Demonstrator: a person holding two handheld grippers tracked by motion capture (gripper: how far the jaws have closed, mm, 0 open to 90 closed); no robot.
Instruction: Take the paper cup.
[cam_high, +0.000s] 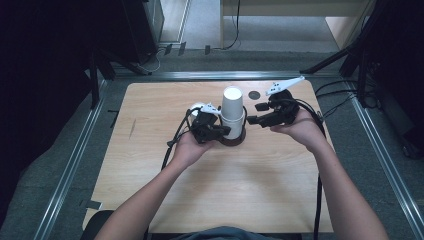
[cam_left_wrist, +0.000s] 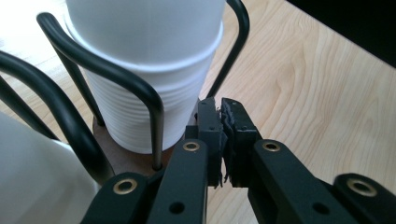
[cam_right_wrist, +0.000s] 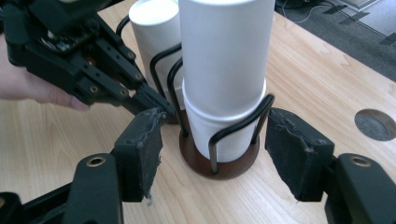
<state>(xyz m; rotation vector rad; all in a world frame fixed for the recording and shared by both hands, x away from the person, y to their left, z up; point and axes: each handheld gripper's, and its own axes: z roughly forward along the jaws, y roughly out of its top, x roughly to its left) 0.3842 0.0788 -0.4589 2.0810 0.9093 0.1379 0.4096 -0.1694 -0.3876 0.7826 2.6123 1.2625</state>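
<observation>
Stacking step in hand, by the look of it: cup stack (cam_high: 232, 112) seated in wire holder (cam_right_wrist: 219, 154) on counter (cam_high: 150, 125). Your left tool (cam_left_wrist: 223, 135) pressed together, empty, beside holder base. Your right tool (cam_right_wrist: 215, 154) spread, straddling holder without contact. Next: lift right tool clear without snagging wire.

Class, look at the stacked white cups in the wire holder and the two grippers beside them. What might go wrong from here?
1. The cup stack stands tall above the wire holder, so a nudge from the right gripper, whose open jaws flank it, might tip it.
2. The left gripper is shut at the holder's base; a careless pull may drag the holder across the table.
3. The two grippers sit close and may collide.
</observation>
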